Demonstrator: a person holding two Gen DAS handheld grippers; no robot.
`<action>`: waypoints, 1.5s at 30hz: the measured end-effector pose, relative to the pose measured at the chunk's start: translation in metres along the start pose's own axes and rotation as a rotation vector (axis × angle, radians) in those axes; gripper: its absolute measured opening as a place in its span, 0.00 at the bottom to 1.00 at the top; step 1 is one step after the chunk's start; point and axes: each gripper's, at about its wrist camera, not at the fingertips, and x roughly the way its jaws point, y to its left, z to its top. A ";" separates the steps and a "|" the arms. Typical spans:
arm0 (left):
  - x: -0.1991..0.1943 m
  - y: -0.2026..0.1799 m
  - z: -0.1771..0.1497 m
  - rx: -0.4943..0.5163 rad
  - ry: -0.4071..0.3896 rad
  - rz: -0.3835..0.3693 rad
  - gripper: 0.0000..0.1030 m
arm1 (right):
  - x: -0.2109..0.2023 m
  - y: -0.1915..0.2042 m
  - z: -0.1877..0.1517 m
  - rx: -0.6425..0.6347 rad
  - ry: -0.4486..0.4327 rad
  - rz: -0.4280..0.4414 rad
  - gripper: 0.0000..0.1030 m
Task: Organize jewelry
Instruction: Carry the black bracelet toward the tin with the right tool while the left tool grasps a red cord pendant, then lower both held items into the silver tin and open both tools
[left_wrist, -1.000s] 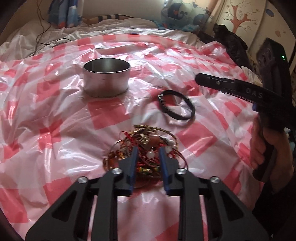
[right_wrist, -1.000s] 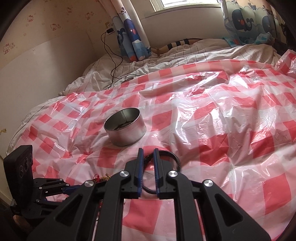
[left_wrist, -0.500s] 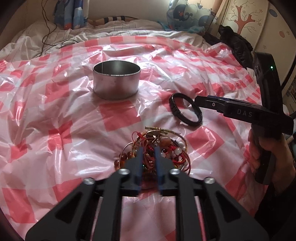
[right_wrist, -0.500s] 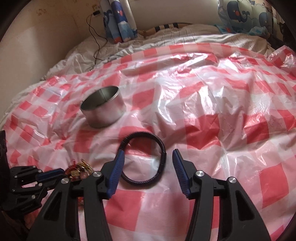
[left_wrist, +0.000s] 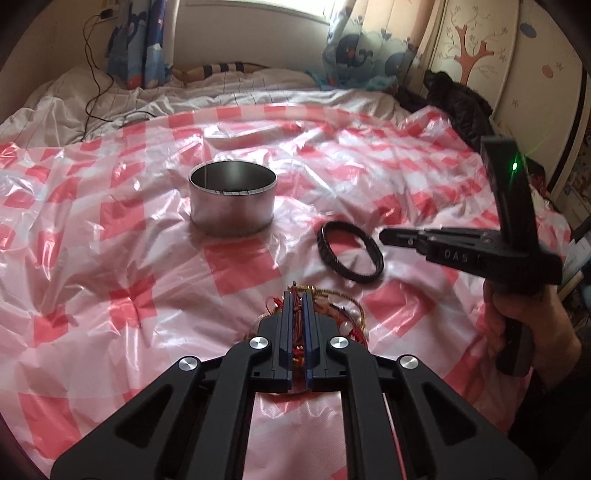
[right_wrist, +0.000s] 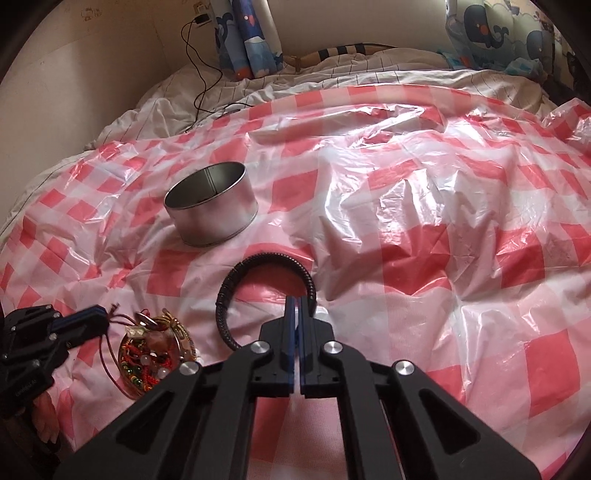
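Left gripper fingers pinched onto red cords of the jewelry tangle, which lies on the checked plastic sheet. Right gripper fingers pressed together, gripping nothing, by black bangle. Metal tin stands beyond.

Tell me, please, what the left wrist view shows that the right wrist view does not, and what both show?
Only the left wrist view shows the right hand and the wardrobe. Only the right wrist view shows the left gripper from outside, shut on a red cord of the jewelry pile. Both show the metal tin, the black bracelet and the checked plastic sheet.
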 end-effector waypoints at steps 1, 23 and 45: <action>0.000 0.001 0.001 -0.005 -0.001 0.000 0.04 | 0.002 -0.001 0.000 0.001 0.008 -0.009 0.02; -0.027 0.014 0.029 -0.048 -0.110 -0.054 0.04 | -0.016 0.003 0.010 0.042 -0.116 0.088 0.09; 0.049 0.067 0.133 -0.146 -0.142 -0.072 0.04 | 0.048 0.053 0.102 -0.252 -0.151 -0.079 0.09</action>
